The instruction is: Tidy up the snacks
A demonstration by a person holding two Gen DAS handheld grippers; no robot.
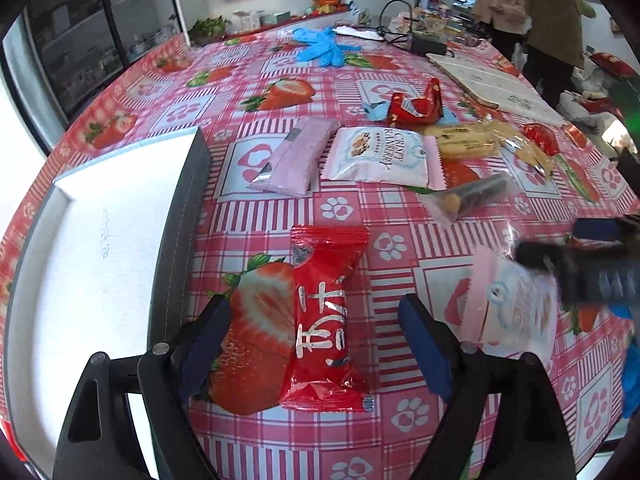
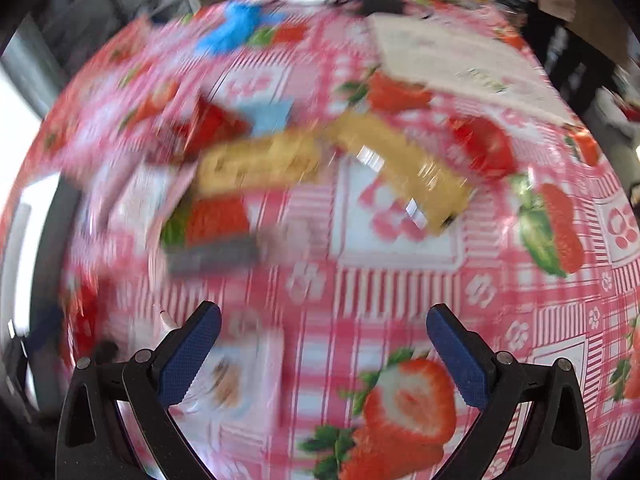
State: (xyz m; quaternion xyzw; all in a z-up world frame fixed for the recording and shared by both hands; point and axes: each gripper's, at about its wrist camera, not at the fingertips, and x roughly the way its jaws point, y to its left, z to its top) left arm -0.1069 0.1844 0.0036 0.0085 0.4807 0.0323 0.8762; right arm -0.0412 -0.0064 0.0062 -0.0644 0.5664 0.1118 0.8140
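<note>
Red snack packet (image 1: 326,316) lying flat on the strawberry tablecloth (image 1: 420,248), long axis pointing away from the near edge, between the spread, released fingers of the left gripper (image 1: 316,340), beside the white tray (image 1: 100,240), right gripper (image 2: 324,344) open, empty, over the blurred cloth.

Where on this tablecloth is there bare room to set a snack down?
Free: the cloth between the dark tray and pink packet, and the far stretch before the blue gloves. Crowded: the row from the white cranberry packet to the yellow biscuits.
</note>
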